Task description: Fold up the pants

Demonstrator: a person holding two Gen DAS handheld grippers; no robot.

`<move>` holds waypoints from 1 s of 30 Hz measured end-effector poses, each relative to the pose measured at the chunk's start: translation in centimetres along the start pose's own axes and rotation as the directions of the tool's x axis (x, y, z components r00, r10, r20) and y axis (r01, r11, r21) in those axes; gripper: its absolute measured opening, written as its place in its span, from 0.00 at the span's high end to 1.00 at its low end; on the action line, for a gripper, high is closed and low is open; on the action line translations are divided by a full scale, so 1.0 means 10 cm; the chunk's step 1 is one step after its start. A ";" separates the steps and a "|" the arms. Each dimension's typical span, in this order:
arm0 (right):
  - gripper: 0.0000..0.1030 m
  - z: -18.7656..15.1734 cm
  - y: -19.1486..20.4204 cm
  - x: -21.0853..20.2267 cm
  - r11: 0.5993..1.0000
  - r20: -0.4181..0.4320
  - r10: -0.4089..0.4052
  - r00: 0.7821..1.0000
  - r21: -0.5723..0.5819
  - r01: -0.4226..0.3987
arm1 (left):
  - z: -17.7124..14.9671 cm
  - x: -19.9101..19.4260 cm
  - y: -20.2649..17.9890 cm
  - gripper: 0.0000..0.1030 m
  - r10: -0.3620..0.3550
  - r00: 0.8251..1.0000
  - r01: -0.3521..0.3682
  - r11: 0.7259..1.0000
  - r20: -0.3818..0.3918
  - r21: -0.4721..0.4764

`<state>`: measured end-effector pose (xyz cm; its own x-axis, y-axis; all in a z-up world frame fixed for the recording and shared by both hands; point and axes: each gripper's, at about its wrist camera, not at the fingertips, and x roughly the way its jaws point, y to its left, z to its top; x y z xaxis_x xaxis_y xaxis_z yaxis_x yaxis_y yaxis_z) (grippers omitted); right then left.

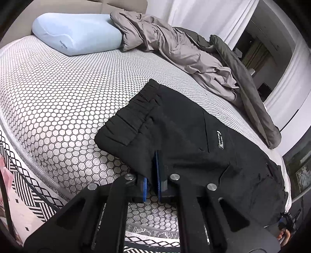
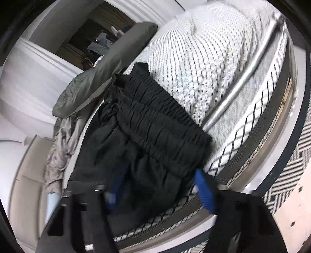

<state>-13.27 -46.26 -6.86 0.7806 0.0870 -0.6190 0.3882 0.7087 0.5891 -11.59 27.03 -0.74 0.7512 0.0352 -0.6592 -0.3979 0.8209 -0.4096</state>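
Black pants (image 1: 184, 136) lie on a bed with a honeycomb-patterned mattress (image 1: 58, 101), the elastic waistband toward the pillow side. My left gripper (image 1: 153, 165) is shut on the near edge of the pants, blue pads pinching the fabric. In the right wrist view the pants (image 2: 151, 132) show their gathered waistband, bunched near the mattress edge. My right gripper (image 2: 157, 184) is open, its blue fingers (image 2: 204, 188) standing on either side of the black fabric. The view is blurred by motion.
A light blue pillow (image 1: 75, 35) lies at the head of the bed. A crumpled grey duvet (image 1: 184, 50) runs along the far side. White curtains (image 1: 204, 13) hang behind. A black-and-white patterned rug (image 2: 287, 155) covers the floor beside the bed.
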 end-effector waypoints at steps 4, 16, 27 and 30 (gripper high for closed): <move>0.83 -0.03 0.26 -0.33 0.995 0.165 0.018 0.986 -0.104 0.000 | -0.05 -0.02 0.02 0.96 -0.008 1.000 0.008 1.000 -0.019 0.014; 0.86 0.04 0.08 -0.25 0.996 0.091 0.088 0.992 0.019 -0.090 | -0.08 -0.01 0.04 0.97 -0.031 0.999 0.031 0.999 -0.029 -0.015; 0.90 0.23 0.49 -0.89 0.960 0.284 0.269 0.920 0.003 -0.281 | 0.32 -0.29 -0.23 1.00 -0.062 0.996 0.064 0.998 0.067 -0.030; 0.90 0.46 0.84 -0.88 0.967 0.302 0.251 0.920 -0.052 -0.248 | 0.58 -0.25 -0.36 1.00 -0.066 0.995 0.069 0.997 0.072 -0.033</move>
<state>-14.62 -44.29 5.99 0.9633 0.0470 -0.2644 0.1570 0.7004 0.6963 -9.00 27.26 6.04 0.8119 0.0217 -0.5833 -0.3625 0.8020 -0.4747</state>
